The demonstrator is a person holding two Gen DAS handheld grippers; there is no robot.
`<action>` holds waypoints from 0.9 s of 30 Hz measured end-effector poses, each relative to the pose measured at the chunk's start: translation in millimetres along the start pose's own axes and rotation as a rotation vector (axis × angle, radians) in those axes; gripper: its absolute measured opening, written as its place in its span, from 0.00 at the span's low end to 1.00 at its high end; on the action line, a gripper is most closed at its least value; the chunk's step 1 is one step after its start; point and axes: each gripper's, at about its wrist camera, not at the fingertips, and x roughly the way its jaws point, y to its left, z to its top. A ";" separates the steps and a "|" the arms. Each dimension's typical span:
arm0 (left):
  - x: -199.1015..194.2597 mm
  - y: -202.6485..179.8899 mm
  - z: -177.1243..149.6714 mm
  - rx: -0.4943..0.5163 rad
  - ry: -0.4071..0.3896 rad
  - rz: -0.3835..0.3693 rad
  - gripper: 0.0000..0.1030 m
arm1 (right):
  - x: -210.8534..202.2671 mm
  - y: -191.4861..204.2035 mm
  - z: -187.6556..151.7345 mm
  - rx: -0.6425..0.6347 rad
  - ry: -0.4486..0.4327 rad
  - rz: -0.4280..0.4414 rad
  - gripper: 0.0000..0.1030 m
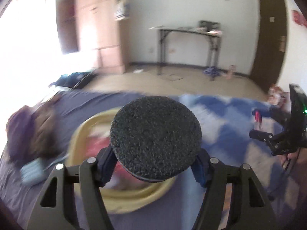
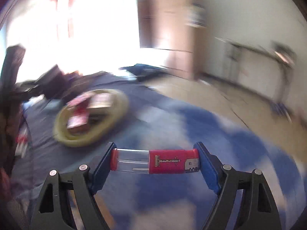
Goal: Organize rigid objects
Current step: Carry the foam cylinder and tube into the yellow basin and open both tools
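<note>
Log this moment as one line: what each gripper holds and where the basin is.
left gripper: shut on dark round disc | right gripper: shut on red-and-clear case | yellow basin: on bed, ahead

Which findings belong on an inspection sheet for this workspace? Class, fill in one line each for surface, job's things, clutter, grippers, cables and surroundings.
Surface: blue-and-white checked cloth beside plain blue sheet.
Job's things: dark round disc; red-and-clear case; yellow basin already holding blurred red-and-white items.
Clutter: purple-brown bundle left of the basin.
Grippers: left gripper shut on the disc; right gripper shut on the case, end to end.
Cables: nothing seen.
Surroundings: wooden wardrobe, folding table, dark door.
</note>
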 end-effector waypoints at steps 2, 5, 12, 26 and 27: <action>7.7 31.6 -22.5 -0.080 0.031 0.013 0.65 | 37.2 41.8 14.5 -0.095 0.026 0.090 0.79; 38.8 57.5 -41.9 -0.151 0.093 0.005 0.65 | 89.3 90.5 24.9 -0.178 0.104 0.191 0.79; 84.2 92.2 -50.1 -0.214 0.154 0.042 0.65 | 162.6 132.3 33.8 -0.273 0.170 0.219 0.79; 121.6 97.6 -62.3 -0.249 0.187 0.041 0.83 | 218.3 145.2 29.5 -0.268 0.155 0.243 0.83; 118.1 98.9 -63.4 -0.268 0.171 0.034 0.87 | 218.0 145.6 29.0 -0.266 0.154 0.249 0.85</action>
